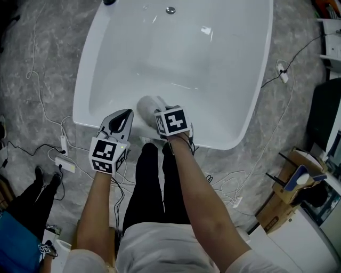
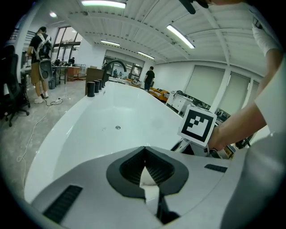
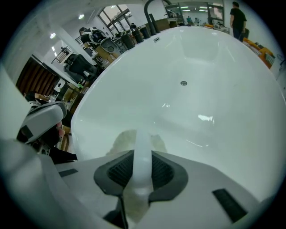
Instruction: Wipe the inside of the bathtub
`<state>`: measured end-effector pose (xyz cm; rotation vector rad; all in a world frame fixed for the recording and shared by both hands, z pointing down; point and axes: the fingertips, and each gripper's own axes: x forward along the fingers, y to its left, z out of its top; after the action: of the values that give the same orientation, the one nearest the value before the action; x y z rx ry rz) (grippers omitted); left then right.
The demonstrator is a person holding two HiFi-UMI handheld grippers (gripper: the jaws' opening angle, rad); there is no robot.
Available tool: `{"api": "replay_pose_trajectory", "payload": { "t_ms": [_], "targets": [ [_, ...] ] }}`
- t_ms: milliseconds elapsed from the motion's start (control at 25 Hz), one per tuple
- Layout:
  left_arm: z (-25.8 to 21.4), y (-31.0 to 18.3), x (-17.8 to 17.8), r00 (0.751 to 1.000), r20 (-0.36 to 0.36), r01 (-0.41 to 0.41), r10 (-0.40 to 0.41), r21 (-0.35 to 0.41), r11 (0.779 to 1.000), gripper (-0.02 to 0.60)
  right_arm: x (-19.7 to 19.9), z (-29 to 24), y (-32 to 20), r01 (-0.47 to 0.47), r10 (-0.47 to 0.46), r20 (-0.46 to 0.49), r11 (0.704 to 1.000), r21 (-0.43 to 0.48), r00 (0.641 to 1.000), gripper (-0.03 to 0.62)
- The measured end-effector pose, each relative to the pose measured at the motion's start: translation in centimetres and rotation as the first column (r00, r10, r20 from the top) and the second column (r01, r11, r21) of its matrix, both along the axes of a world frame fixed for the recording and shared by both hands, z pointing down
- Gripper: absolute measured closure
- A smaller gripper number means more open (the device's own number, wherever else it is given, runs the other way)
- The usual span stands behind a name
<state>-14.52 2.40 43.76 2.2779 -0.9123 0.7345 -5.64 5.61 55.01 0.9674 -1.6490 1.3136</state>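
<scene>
The white bathtub point(image 1: 85, 90) lies below me, its drain point(image 1: 170, 9) at the far end. My right gripper point(image 1: 157, 110) is over the near rim, shut on a pale cloth point(image 1: 147, 104) that hangs just inside the tub wall. In the right gripper view the cloth point(image 3: 133, 139) runs as a white strip between the jaws of the right gripper point(image 3: 142, 147), with the tub's inside point(image 3: 192, 112) beyond. My left gripper point(image 1: 127, 113) hovers at the near rim, just left of the right one. Its jaws are shut with nothing held. The left gripper point(image 2: 144, 154) looks along the tub point(image 2: 89, 129).
Cables and power strips point(image 1: 64, 145) lie on the grey floor around the tub, another strip point(image 1: 283, 74) at the right. Cardboard boxes point(image 1: 295, 181) stand at the lower right. Someone's shoes point(image 1: 47, 178) are at the left. Dark faucet fittings point(image 2: 93, 87) stand at the far rim.
</scene>
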Motion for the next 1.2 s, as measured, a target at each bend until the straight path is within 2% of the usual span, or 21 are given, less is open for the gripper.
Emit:
{"api": "replay_pose_trajectory", "payload": {
  "t_ms": [320, 800, 1200],
  "targets": [
    [0.5, 1.8, 4.6, 0.996, -0.009, -0.087, 0.087, -0.022, 0.996, 0.569, 5.7, 0.2, 2.2, -0.026, 0.026, -0.028, 1.0, -0.006, 0.999, 0.496],
    [0.7, 2.9, 11.1, 0.987, -0.048, -0.153, 0.152, -0.029, 0.988, 0.569, 15.5, 0.5, 6.2, -0.089, 0.086, -0.092, 0.996, -0.027, 0.992, 0.496],
    [0.8, 4.2, 16.3, 0.978, -0.072, -0.199, 0.196, -0.03, 0.98, 0.569, 21.8, 0.1, 8.7, -0.08, 0.073, -0.129, 0.995, -0.052, 0.989, 0.496]
  ]
}}
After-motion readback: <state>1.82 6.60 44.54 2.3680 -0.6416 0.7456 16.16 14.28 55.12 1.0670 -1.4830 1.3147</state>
